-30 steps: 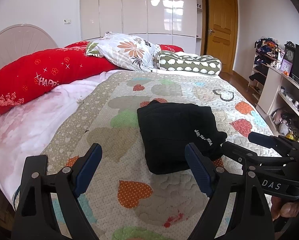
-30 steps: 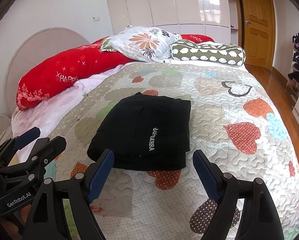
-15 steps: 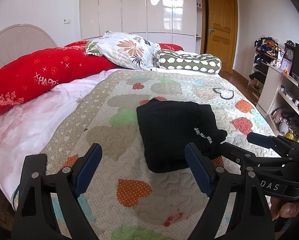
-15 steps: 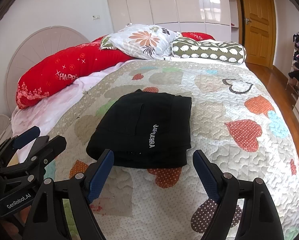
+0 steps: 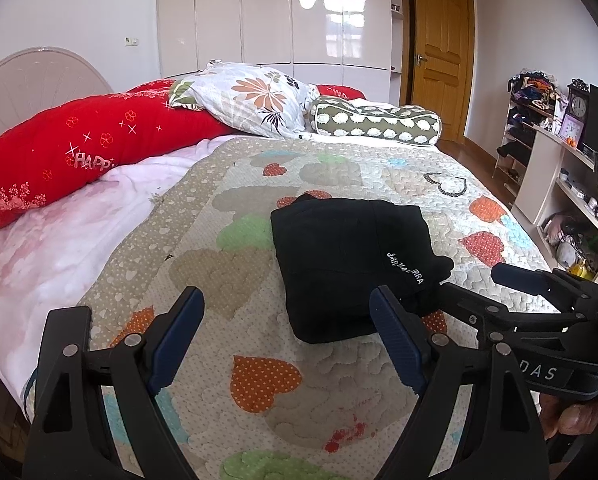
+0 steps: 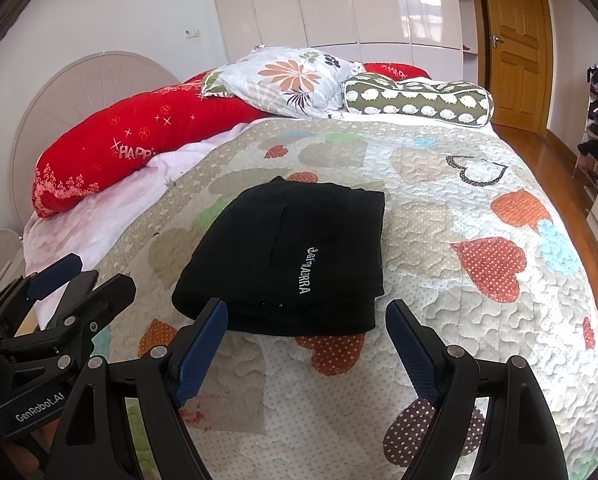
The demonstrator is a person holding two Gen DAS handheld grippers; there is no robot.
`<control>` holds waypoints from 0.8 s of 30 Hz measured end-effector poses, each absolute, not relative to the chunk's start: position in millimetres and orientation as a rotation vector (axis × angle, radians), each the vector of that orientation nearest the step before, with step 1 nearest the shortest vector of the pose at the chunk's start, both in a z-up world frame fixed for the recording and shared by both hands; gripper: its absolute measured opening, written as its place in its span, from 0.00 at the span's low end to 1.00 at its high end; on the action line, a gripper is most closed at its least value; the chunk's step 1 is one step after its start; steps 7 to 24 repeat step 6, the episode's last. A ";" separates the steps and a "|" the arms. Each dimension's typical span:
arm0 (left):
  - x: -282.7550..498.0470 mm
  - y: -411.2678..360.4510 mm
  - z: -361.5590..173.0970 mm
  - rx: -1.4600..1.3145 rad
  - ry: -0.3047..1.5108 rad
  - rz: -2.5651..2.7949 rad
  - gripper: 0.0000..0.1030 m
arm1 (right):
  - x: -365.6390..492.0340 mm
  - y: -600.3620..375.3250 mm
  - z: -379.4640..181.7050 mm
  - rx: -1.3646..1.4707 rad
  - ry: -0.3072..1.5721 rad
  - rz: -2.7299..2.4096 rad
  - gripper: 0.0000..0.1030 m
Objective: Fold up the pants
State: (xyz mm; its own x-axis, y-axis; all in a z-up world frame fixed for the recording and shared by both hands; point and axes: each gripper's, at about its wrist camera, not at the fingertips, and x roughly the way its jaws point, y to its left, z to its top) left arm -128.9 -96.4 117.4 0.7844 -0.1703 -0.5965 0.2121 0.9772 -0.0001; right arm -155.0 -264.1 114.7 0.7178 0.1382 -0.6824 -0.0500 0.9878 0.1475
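Your pants (image 5: 351,268) are black and folded into a compact, roughly rectangular bundle, lying flat on the heart-patterned quilt (image 5: 227,248) just right of centre in the left wrist view and in the middle of the right wrist view (image 6: 287,256). White lettering runs along the top layer near the bundle's right edge, and stacked fold layers show at its near edge. Your left gripper (image 5: 287,338) sits at the bottom of its own frame, jaws spread wide with nothing between them, its blue-padded fingers (image 5: 177,336) above bare quilt and its right finger overlapping the bundle's near corner in the picture; whether it touches the cloth you cannot tell. Your right gripper (image 6: 307,346) is likewise released and empty, its fingers (image 6: 409,350) framing the near edge of the bundle from the bottom of its frame. Each gripper also shows in the other's view: the right one at lower right of the left view (image 5: 539,304), the left one at lower left of the right view (image 6: 51,300). Beyond the pants, in the upper left, lie a long red pillow (image 5: 79,152), a floral pillow (image 5: 255,100) and a green bolster (image 5: 379,124). Glossy white wardrobes (image 5: 291,12) and a wooden door (image 5: 439,56) stand behind the bed, and cluttered shelves (image 5: 555,160) fill the right edge.
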 end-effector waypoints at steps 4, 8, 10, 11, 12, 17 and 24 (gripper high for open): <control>-131.0 -97.0 116.5 0.074 0.617 -0.203 0.83 | -156.1 -265.4 113.0 0.120 0.768 0.102 0.80; -131.2 -96.6 115.7 0.075 0.617 -0.203 0.83 | -157.2 -266.9 113.1 0.119 0.768 0.099 0.80; -131.2 -96.6 115.7 0.075 0.617 -0.203 0.83 | -157.2 -266.9 113.1 0.119 0.768 0.099 0.80; -131.2 -96.6 115.7 0.075 0.617 -0.203 0.83 | -157.2 -266.9 113.1 0.119 0.768 0.099 0.80; -131.2 -96.6 115.7 0.075 0.617 -0.203 0.83 | -157.2 -266.9 113.1 0.119 0.768 0.099 0.80; -131.2 -96.6 115.7 0.075 0.617 -0.203 0.83 | -157.2 -266.9 113.1 0.119 0.768 0.099 0.80; -131.2 -96.6 115.7 0.075 0.617 -0.203 0.83 | -157.2 -266.9 113.1 0.119 0.768 0.099 0.80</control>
